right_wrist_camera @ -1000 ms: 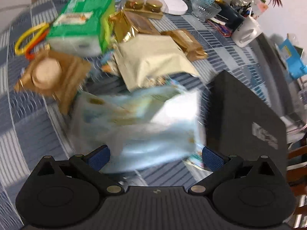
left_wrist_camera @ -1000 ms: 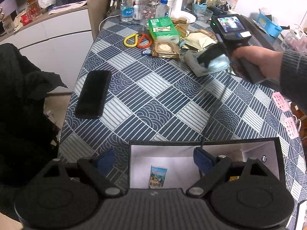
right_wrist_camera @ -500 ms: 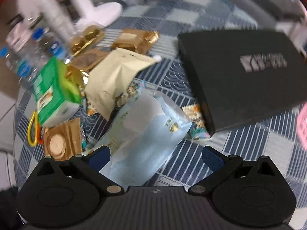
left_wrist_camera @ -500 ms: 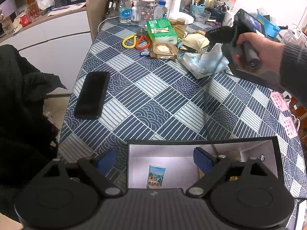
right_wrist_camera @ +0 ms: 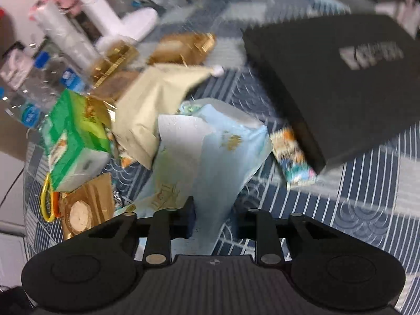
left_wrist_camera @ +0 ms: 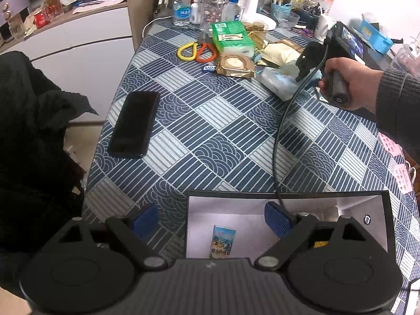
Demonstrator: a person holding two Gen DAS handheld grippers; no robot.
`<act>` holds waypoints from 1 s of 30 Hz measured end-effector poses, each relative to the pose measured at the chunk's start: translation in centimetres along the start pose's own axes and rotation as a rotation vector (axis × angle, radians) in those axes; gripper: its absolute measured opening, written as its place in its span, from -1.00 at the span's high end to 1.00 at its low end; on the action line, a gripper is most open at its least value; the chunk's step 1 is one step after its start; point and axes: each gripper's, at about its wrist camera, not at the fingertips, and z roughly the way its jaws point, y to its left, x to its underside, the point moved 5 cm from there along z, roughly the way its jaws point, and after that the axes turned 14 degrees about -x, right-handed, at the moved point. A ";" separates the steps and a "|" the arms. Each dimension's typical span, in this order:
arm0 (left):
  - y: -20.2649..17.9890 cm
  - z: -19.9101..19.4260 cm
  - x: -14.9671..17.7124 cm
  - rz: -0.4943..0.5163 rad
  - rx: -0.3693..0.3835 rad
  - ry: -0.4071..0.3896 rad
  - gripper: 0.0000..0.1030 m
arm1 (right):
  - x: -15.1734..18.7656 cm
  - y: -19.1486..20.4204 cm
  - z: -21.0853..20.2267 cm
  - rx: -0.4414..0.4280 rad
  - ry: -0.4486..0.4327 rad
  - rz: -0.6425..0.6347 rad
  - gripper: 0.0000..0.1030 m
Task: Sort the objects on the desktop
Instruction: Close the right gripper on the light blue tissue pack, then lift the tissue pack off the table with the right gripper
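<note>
A pale blue soft pack (right_wrist_camera: pixel 210 141) lies crumpled near the table's (left_wrist_camera: pixel 236 136) far right edge, one end pinched and lifted. An open black box (left_wrist_camera: pixel 288 197) with white interior sits at the near edge, holding a small carton (left_wrist_camera: pixel 223 241).

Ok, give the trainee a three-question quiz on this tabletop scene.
1. True or false: the right gripper has the light blue tissue pack between its fingers.
2. What lies inside the open box? A) scissors B) a small carton C) a phone
3. Fill in: the black phone lies near the table's ____ edge in the left wrist view.

Key: 1 true; 2 B, the small carton; 3 left.
</note>
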 end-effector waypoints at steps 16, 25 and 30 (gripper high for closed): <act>0.1 -3.8 0.6 0.006 0.003 -0.073 -1.00 | -0.1 3.0 -6.2 -0.067 -0.039 -0.135 0.64; 0.0 -7.3 1.4 0.014 0.017 -0.128 -1.00 | 0.6 4.2 -10.7 -0.095 -0.062 -0.152 0.64; -0.2 -9.4 2.1 0.025 0.023 -0.167 -1.00 | 1.2 4.6 -13.5 -0.105 -0.080 -0.164 0.64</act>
